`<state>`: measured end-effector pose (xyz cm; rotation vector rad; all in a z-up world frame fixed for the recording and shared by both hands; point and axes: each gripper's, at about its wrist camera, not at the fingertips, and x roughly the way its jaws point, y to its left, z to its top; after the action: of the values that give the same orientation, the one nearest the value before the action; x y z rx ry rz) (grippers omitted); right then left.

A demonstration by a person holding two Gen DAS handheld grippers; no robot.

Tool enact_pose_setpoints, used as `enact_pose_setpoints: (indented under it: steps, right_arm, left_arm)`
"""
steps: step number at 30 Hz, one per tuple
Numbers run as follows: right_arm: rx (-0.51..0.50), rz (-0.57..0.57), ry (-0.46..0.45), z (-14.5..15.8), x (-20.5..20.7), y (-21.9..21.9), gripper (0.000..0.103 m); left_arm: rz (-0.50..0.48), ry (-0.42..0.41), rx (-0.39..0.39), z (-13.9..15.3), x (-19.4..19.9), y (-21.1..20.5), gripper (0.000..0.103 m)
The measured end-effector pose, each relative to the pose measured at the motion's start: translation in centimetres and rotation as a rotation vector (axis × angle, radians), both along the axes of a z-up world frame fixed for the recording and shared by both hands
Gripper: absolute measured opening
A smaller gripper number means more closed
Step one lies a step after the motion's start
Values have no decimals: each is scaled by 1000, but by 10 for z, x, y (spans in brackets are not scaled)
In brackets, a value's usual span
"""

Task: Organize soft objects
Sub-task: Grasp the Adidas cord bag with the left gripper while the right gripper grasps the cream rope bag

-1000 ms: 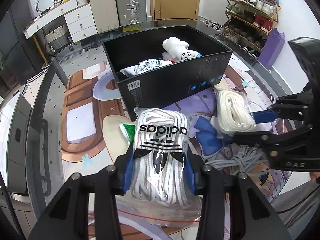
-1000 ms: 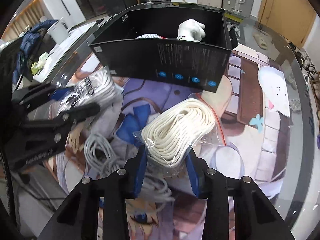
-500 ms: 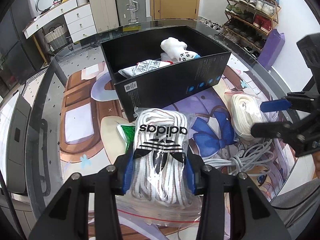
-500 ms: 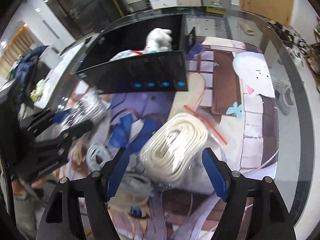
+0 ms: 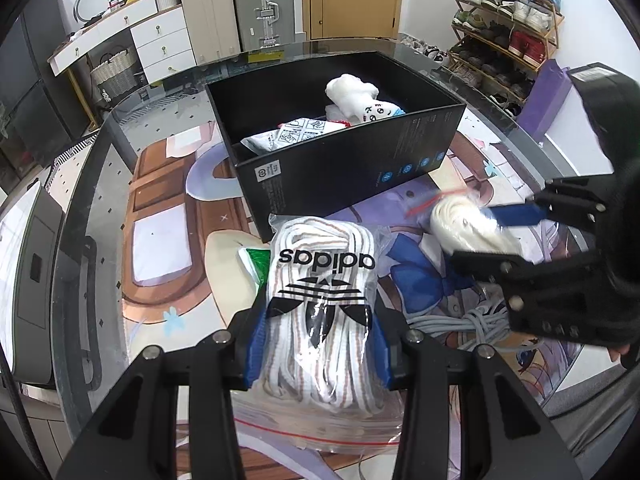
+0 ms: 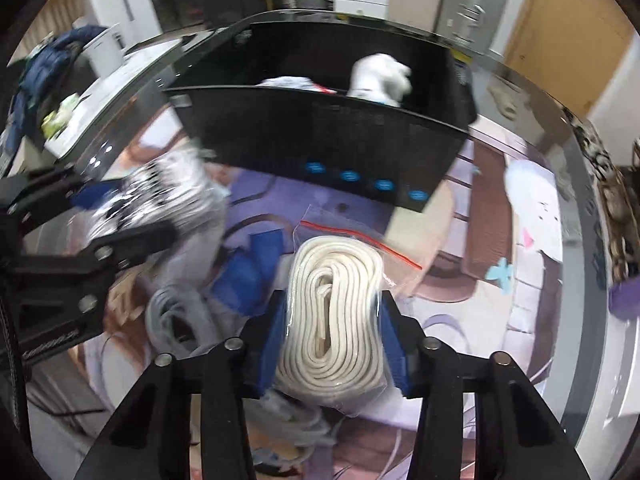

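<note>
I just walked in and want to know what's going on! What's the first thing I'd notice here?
Two bags of laces, each squeezed in a gripper: the left gripper is shut on a bag of striped laces with a big black logo, and the right gripper, whose jaws have just been closing, pinches a bag of cream laces. Just behind them on the picture-covered table stands an open black box with a white soft toy inside.

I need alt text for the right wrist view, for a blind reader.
The right gripper has just closed on a clear bag of cream laces, its blue pads pressing both sides. Behind stands an open black box on the printed table mat.
</note>
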<state>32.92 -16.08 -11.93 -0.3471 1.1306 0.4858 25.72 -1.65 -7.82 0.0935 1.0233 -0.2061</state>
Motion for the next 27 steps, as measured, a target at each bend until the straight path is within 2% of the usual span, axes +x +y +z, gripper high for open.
enact_pose_setpoints:
  steps: [5, 8, 12, 13, 18, 19, 20, 21, 24, 27]
  right_arm:
    - [-11, 16, 11, 4, -10, 5, 45]
    - [15, -5, 28, 2, -5, 1, 51]
    - [45, -28, 40, 2, -2, -4, 56]
    - [46, -32, 40, 1, -2, -5, 56]
    - [31, -25, 38, -3, -1, -4, 56]
    - [25, -21, 36, -3, -1, -3, 53]
    - [17, -17, 34, -4, 0, -1, 46]
    - [10, -11, 35, -6, -1, 1, 44]
    - [15, -6, 36, -4, 0, 2, 38]
    - [30, 7, 25, -1, -2, 4, 37]
  left_arm:
    - [4, 12, -13, -3, 1, 1, 44]
    - [1, 9, -3, -3, 1, -1, 45]
    - [0, -4, -12, -1, 0, -1, 62]
    - [0, -12, -17, 0, -1, -1, 63]
    - [6, 0, -10, -2, 1, -1, 62]
    - [4, 2, -3, -3, 1, -2, 62]
    - [3, 2, 3, -4, 0, -3, 62]
    - [3, 1, 7, -4, 0, -3, 62]
    - [-6, 14, 2, -6, 1, -4, 47]
    - [-9, 15, 4, -7, 1, -5, 41]
